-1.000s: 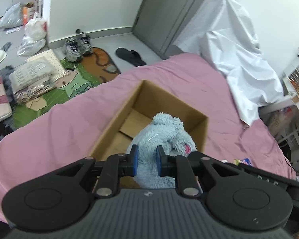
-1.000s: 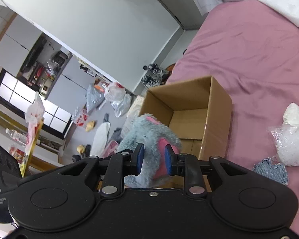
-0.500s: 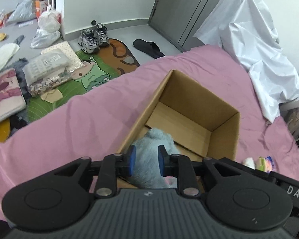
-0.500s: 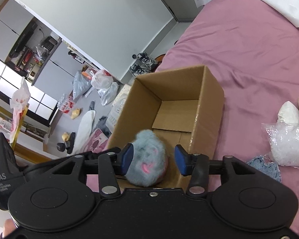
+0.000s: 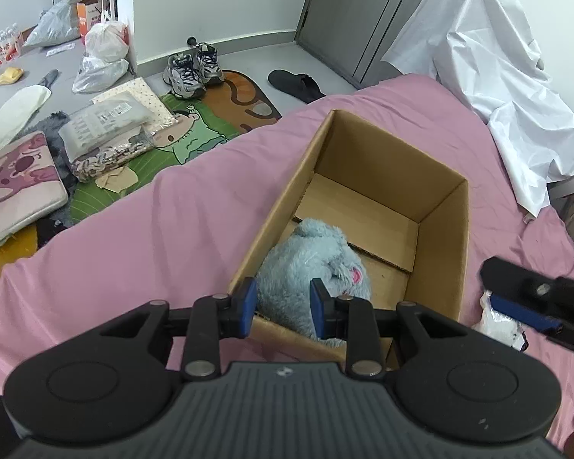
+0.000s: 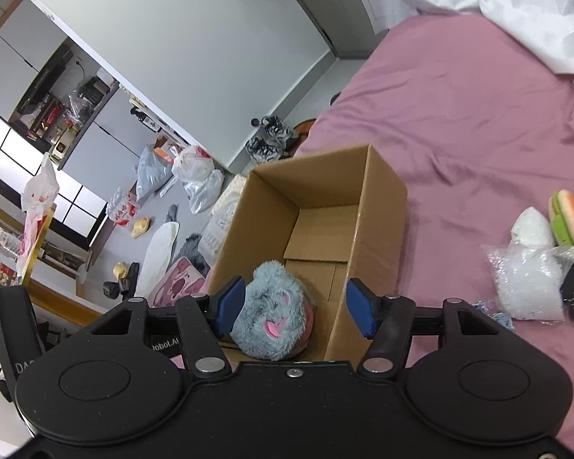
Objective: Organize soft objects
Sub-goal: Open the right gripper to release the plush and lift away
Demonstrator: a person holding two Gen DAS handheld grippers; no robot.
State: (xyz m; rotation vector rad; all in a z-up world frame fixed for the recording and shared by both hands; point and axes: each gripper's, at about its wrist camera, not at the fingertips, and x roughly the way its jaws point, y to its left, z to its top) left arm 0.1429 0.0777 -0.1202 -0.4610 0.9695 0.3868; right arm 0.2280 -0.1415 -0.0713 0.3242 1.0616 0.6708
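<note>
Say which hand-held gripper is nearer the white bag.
Right hand-held gripper, beside the bag; the left is across the box. Both jaws have just been opening, plush toy between.

The box (image 5: 445, 237) stands on the bed (image 5: 164, 229); the plush (image 5: 310, 264) lies in its near end. Shoes (image 5: 193, 69) sit on the floor beyond the bed.

Plush toy: released into cardboard box

Blue plush toy (image 5: 312, 267), a second ago lifted and pinched by both grippers, now lies in the cardboard box (image 5: 445, 244) at its 6 o'clock end. Right gripper (image 6: 292, 308) jaws have just been opening, clear of it; left gripper (image 5: 281, 308) likewise, slightly.
</note>
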